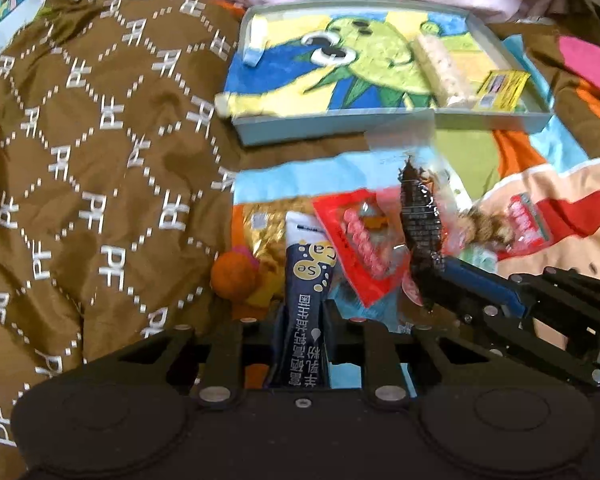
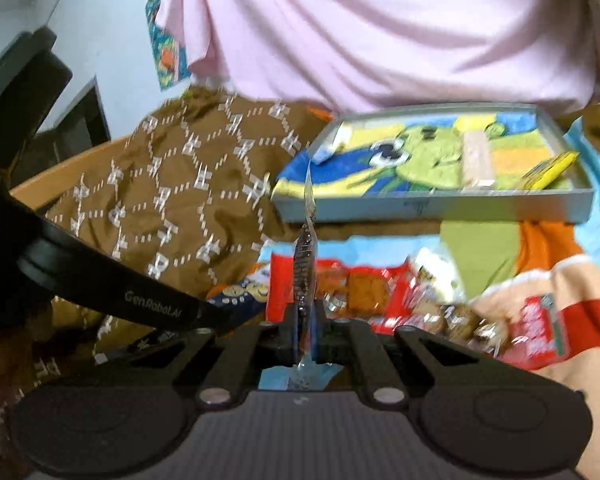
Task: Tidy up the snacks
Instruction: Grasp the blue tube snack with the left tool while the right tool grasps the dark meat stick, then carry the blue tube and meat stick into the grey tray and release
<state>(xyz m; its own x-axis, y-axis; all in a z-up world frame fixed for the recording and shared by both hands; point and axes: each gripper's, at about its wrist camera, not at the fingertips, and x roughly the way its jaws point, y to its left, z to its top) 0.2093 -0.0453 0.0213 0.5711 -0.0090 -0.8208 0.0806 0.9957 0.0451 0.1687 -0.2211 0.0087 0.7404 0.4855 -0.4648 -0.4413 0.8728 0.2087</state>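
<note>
Grey tray [image 1: 380, 128]: three snacks; two grippers, one packet each.

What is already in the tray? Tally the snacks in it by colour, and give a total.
White-and-blue packet: 1
Pale bar: 1
Yellow packet: 1
Total: 3

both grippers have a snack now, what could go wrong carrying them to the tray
1. The right hand-held gripper pinches only the lower edge of the dark thin packet, whose long top flops free; it might slip or snag on the tray wall.
2. The left hand-held gripper clamps the navy stick pack close beside the red packet and the right gripper, so the two loads may collide.
</note>
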